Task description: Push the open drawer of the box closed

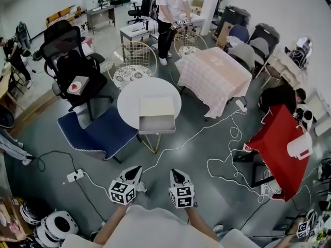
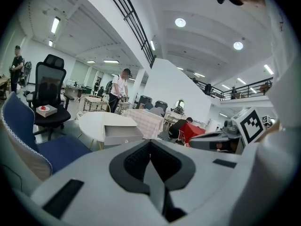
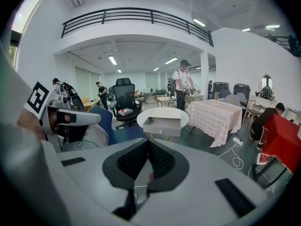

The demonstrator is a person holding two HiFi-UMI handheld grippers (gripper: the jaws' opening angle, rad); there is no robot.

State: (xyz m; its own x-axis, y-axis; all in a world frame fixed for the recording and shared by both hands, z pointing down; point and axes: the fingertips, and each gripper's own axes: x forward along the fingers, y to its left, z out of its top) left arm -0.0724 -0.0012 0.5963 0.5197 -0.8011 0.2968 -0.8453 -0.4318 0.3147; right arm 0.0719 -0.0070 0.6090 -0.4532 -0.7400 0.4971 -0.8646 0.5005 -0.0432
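Note:
A shallow pale box (image 1: 156,107) lies on a round white table (image 1: 129,99), and its grey drawer (image 1: 156,124) is pulled out over the near rim. The drawer (image 3: 162,126) shows a small knob in the right gripper view, and the drawer (image 2: 123,134) appears again in the left gripper view. My left gripper (image 1: 136,169) and right gripper (image 1: 175,173) hover over the floor close to my body, well short of the table. Both point toward it. The left gripper (image 2: 150,145) has its jaws together with nothing held. The right gripper (image 3: 148,142) is shut and empty too.
A blue chair (image 1: 98,130) stands left of the table, with a black office chair (image 1: 72,66) behind it. A checked-cloth table (image 1: 214,76) and a red table (image 1: 279,149) are to the right. White cables (image 1: 227,159) and a power strip (image 1: 75,176) lie on the floor. A person (image 1: 170,14) stands beyond.

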